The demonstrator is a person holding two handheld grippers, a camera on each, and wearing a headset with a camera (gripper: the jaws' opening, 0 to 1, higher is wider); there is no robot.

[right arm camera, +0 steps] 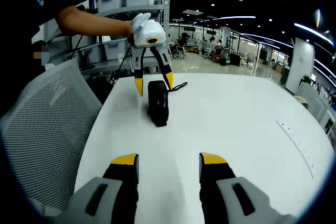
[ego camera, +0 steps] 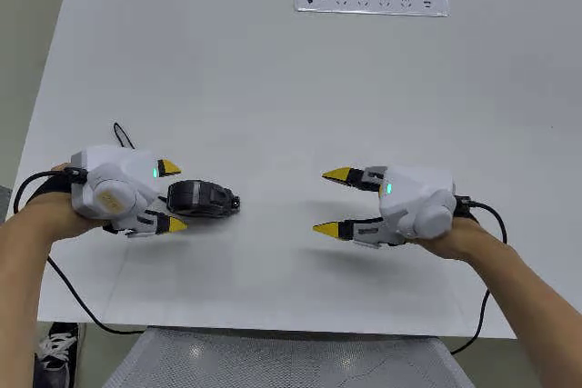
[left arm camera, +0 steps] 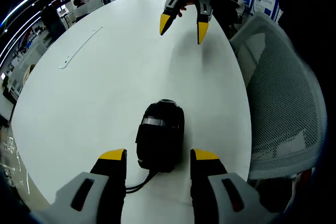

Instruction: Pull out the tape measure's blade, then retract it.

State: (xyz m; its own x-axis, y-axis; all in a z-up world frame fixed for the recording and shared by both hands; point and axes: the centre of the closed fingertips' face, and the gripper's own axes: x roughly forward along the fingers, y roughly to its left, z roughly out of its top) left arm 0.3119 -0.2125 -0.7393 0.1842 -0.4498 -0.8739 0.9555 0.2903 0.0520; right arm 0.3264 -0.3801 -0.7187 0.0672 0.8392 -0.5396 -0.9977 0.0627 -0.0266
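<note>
A black tape measure [ego camera: 202,198] lies on the white table [ego camera: 273,88] at the left, its blade fully inside. My left gripper [ego camera: 171,195] is open, its yellow-tipped jaws on either side of the case's rear end without closing on it. In the left gripper view the tape measure [left arm camera: 160,135] sits just ahead of and between the jaws [left arm camera: 157,156], a black strap trailing toward me. My right gripper [ego camera: 333,202] is open over bare table, well to the right of the case. The right gripper view has the tape measure [right arm camera: 158,102] far ahead, with the left gripper [right arm camera: 153,83] behind it.
A white power strip [ego camera: 371,1] lies flat near the table's far edge. A grey mesh chair [ego camera: 273,356] sits below the front edge. Black cables [ego camera: 64,288] run from both grippers off the table. Shelves with bins stand beyond the table in the right gripper view.
</note>
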